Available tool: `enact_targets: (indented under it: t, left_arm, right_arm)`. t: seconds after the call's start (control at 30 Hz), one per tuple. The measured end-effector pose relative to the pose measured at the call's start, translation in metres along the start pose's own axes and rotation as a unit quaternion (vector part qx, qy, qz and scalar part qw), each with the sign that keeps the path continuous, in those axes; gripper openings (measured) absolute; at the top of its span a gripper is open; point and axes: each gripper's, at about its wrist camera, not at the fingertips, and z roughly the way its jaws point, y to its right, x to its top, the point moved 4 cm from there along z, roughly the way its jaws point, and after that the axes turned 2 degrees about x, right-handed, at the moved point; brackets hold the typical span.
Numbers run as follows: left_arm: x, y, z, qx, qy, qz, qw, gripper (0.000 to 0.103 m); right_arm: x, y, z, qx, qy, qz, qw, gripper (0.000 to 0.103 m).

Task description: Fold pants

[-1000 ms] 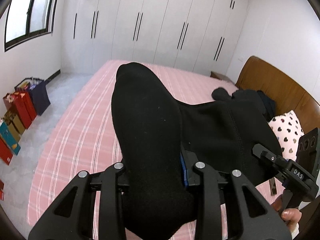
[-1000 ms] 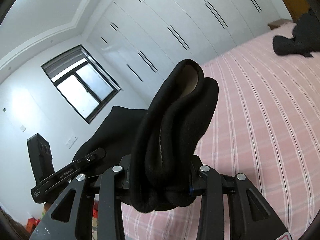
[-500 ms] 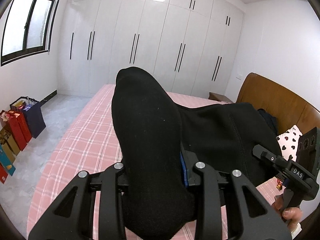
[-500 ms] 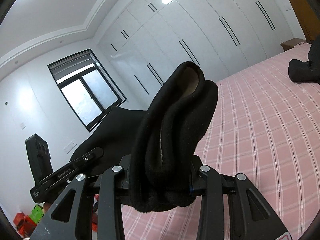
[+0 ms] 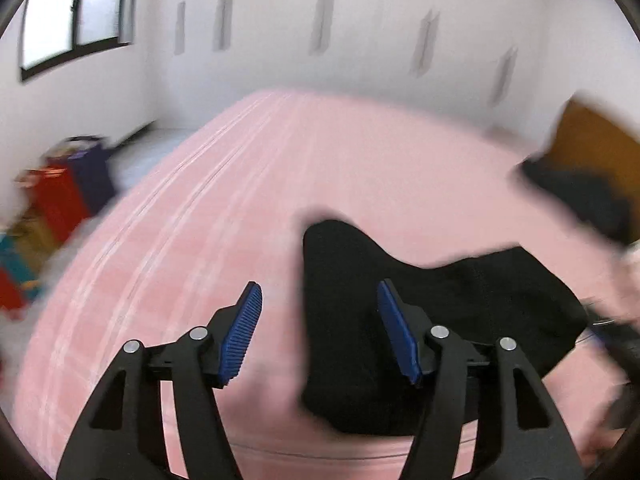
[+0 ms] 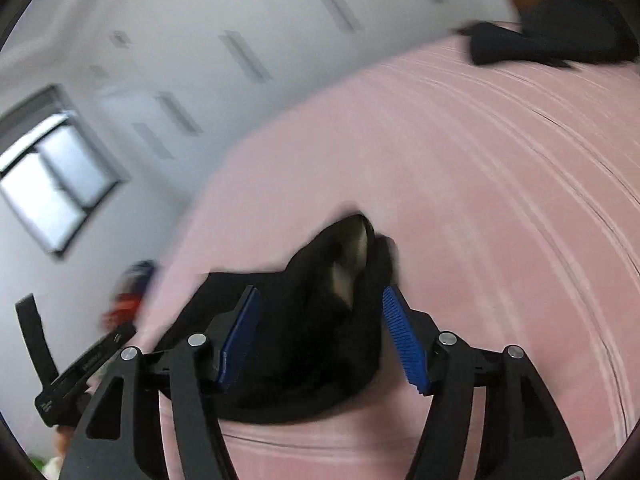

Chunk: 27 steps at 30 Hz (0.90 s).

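Observation:
The black pants (image 5: pixel 420 320) lie on the pink plaid bed (image 5: pixel 248 200) just in front of both grippers. My left gripper (image 5: pixel 318 300) is open, its blue pads apart, with the pants' left end between and just beyond them. My right gripper (image 6: pixel 320 304) is open too, and the pants' bunched right end (image 6: pixel 320 320) sits between its blue pads, untouched. Both views are blurred by motion. The left gripper shows at the lower left of the right wrist view (image 6: pixel 80 368).
A heap of other dark clothes (image 6: pixel 552 36) lies at the bed's far end by the wooden headboard (image 5: pixel 592 148). Coloured bags (image 5: pixel 60 200) stand on the floor left of the bed. White wardrobes (image 5: pixel 340 40) line the far wall.
Both grippers held the pants up in the air, shut on their two ends. Now both have opened and let go, and the pants have dropped onto the bed.

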Motion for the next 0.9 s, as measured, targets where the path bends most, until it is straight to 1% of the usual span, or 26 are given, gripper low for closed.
enact_targets:
  t: [0.03,0.07,0.1,0.17,0.2,0.23,0.27,0.3,0.33,0.37,0.43,0.47,0.53,0.57,0.6,0.63,0.67,0.7,0.73,0.77,0.8,0.83,0.87,0.9]
  left_arm:
    - [-0.015,-0.006,0.014,0.024,-0.036,0.012,0.999,0.058]
    - [-0.029,-0.014,0.022,0.034,-0.065,0.015,0.9972,0.058]
    - [-0.045,-0.025,0.019,0.027,-0.078,0.003,0.9966,0.058]
    - [-0.059,-0.037,0.004,0.023,-0.076,-0.013,0.9968,0.058]
    - [-0.066,-0.04,-0.011,0.017,-0.071,-0.013,0.9972,0.062]
    - [-0.069,-0.038,-0.021,0.01,-0.064,-0.012,0.9978,0.065]
    - [-0.073,-0.034,-0.034,0.006,-0.055,-0.01,0.9984,0.073]
    - [-0.073,-0.033,-0.048,0.003,-0.042,-0.01,0.9991,0.081]
    - [-0.071,-0.031,-0.056,-0.001,-0.033,-0.012,0.9994,0.085]
    - [-0.067,-0.026,-0.063,-0.008,-0.024,-0.013,0.9996,0.087]
    - [-0.053,-0.011,-0.07,-0.026,-0.009,-0.002,0.9996,0.087]
    - [-0.048,-0.004,-0.069,-0.031,-0.008,0.004,0.9995,0.087]
    - [-0.031,0.019,-0.057,-0.048,-0.016,0.02,0.9985,0.088]
    - [-0.029,0.023,-0.045,-0.045,-0.025,0.027,0.9983,0.088]
    - [-0.03,0.027,-0.031,-0.035,-0.037,0.034,0.9981,0.088]
    - [-0.035,0.028,-0.011,-0.026,-0.056,0.042,0.9972,0.088]
    - [-0.044,0.03,0.008,-0.02,-0.082,0.053,0.995,0.088]
    - [-0.056,0.03,0.032,-0.007,-0.119,0.064,0.9908,0.088]
    - [-0.066,0.028,0.047,0.0,-0.143,0.072,0.9872,0.088]
    - [-0.073,0.024,0.054,-0.013,-0.144,0.063,0.9875,0.089]
    - [-0.074,0.021,0.05,-0.018,-0.135,0.053,0.9893,0.089]
    - [-0.072,0.018,0.044,-0.018,-0.128,0.05,0.9903,0.089]
    - [-0.07,0.017,0.038,-0.013,-0.12,0.051,0.9913,0.088]
    - [-0.068,0.016,0.031,-0.008,-0.112,0.05,0.9924,0.087]
  right_arm:
    - [-0.011,0.011,-0.006,-0.014,0.004,0.008,1.0,0.063]
    - [-0.025,0.02,-0.019,-0.01,0.008,0.021,1.0,0.063]
    - [-0.035,0.023,-0.03,-0.001,0.009,0.026,1.0,0.063]
    - [-0.055,0.024,-0.05,0.009,0.005,0.013,1.0,0.063]
    - [-0.061,0.02,-0.056,0.008,0.004,0.001,1.0,0.063]
    - [-0.065,0.014,-0.061,0.013,-0.002,-0.012,1.0,0.057]
    - [-0.067,0.004,-0.063,0.02,-0.012,-0.031,0.999,0.049]
    - [-0.065,-0.007,-0.061,0.023,-0.023,-0.05,0.998,0.03]
    - [-0.064,-0.016,-0.057,0.029,-0.032,-0.065,0.997,0.012]
    - [-0.056,-0.031,-0.051,0.04,-0.043,-0.086,0.995,0.01]
    - [-0.046,-0.054,-0.041,0.051,-0.048,-0.116,0.991,0.01]
    - [-0.037,-0.067,-0.032,0.054,-0.048,-0.131,0.989,0.01]
    - [-0.026,-0.076,-0.014,0.049,-0.057,-0.14,0.987,0.011]
    - [-0.021,-0.072,-0.002,0.033,-0.056,-0.138,0.988,0.012]
    - [-0.02,-0.064,0.01,0.01,-0.063,-0.137,0.989,0.019]
    - [-0.022,-0.049,0.024,-0.022,-0.078,-0.131,0.988,0.019]
    - [-0.032,-0.022,0.044,-0.059,-0.11,-0.113,0.986,0.012]
    - [-0.038,-0.007,0.052,-0.058,-0.121,-0.1,0.986,0.0]
    - [-0.04,0.0,0.047,-0.04,-0.098,-0.094,0.99,0.0]
    - [-0.039,0.002,0.04,-0.029,-0.1,-0.089,0.991,0.0]
    - [-0.039,0.0,0.034,-0.033,-0.105,-0.085,0.99,0.002]
    - [-0.038,-0.003,0.026,-0.04,-0.102,-0.083,0.991,0.011]
    - [-0.036,-0.012,0.01,-0.039,-0.089,-0.086,0.992,0.015]
    - [-0.037,-0.019,-0.001,-0.041,-0.079,-0.092,0.992,0.016]
